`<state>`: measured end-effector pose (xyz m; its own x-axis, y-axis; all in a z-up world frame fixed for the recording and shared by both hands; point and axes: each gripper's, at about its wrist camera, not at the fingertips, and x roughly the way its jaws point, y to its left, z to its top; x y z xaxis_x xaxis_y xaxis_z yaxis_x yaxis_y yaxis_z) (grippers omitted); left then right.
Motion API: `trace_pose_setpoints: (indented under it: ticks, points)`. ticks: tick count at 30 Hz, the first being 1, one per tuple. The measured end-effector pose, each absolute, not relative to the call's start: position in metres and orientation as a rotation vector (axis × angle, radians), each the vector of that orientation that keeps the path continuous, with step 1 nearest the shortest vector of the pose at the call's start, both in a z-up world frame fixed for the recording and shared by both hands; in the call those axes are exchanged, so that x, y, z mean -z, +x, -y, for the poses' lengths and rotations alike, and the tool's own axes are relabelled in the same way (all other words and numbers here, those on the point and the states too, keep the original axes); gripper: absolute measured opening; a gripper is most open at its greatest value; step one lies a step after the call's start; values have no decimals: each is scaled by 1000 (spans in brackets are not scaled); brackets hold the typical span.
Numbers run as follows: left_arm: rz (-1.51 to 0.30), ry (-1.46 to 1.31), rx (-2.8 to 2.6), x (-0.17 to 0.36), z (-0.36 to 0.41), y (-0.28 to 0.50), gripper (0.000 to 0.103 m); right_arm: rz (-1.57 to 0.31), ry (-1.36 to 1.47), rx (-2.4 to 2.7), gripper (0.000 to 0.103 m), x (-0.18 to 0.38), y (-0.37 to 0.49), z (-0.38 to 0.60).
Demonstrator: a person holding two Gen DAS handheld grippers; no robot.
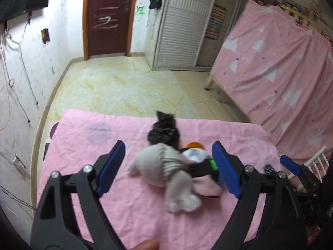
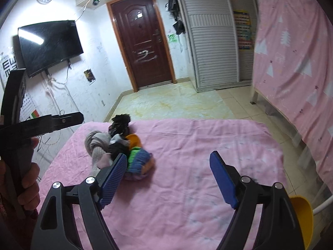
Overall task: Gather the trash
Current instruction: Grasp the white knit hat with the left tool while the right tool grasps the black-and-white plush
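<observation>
A pile of small items lies on the pink cloth [image 1: 87, 145] that covers the table. In the left wrist view it holds a grey sock bundle [image 1: 160, 166], a black crumpled piece [image 1: 164, 133] behind it, an orange object [image 1: 194, 145] and a pink piece [image 1: 208, 189]. My left gripper [image 1: 168, 145] hangs open above the near side of the pile, with nothing gripped. In the right wrist view the grey bundle [image 2: 97, 143], the black piece [image 2: 120, 123] and a blue, green and orange sock [image 2: 139, 160] lie by the left finger. My right gripper [image 2: 168, 155] is open and empty over bare cloth [image 2: 197, 145].
A yellow container [image 2: 301, 218] shows at the lower right beside the table. A pink patterned sheet [image 2: 295, 66] drapes a bed frame on the right. Beyond the table are tiled floor [image 2: 177, 104], a brown door [image 2: 143, 48], a white wardrobe [image 2: 212, 48] and a wall television [image 2: 50, 45].
</observation>
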<state>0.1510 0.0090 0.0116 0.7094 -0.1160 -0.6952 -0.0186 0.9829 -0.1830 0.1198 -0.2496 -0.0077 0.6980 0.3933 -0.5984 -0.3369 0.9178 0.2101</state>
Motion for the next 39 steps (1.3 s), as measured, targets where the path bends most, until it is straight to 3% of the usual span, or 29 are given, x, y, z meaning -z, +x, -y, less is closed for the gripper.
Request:
trace_pose_setpoints:
  ticks: [13,17,24,39]
  points:
    - [-881,-233,73,34,-24,183,81,-726,14,-475,75,22,137,197]
    - [-912,-254,125,47,-22,190,65,-738,11,-472,75,28,143,193]
    - [-880,-234,148,42,-17,178,55,-745,-3,-493,75,32,149,179]
    - [-684,-328,7,4,-76,139,55,-761,-84,-540,75,36,162,137]
